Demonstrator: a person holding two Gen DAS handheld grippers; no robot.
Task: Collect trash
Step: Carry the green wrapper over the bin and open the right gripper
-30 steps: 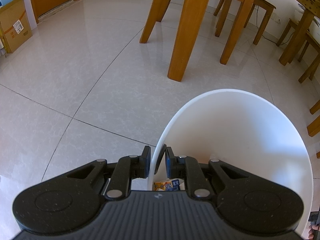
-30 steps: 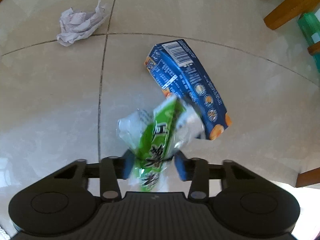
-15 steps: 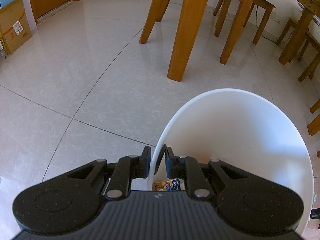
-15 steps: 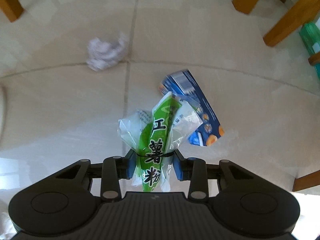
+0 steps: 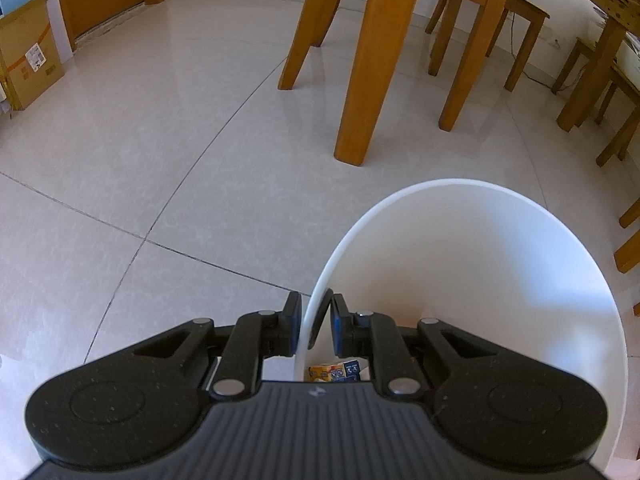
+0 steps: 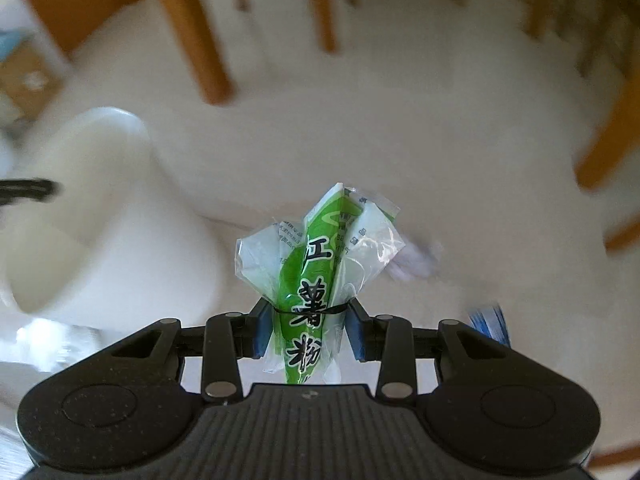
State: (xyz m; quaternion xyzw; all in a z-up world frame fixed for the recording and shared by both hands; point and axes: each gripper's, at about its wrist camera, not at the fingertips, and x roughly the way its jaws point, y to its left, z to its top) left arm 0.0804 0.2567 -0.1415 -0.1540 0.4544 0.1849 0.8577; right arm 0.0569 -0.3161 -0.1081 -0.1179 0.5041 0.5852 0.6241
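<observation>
One green wrapper (image 6: 308, 280) (crumpled) pinched between right claw (image 6: 308, 330) pads.

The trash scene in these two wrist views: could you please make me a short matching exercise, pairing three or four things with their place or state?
Things:
1. white bin
2. green wrapper
3. cardboard box
4. small carton

Places:
A. against the wall, far left
B. rim pinched by the left claw
C. inside the bin
D. clamped in the right claw

Pairs: 1-B, 2-D, 3-A, 4-C
</observation>
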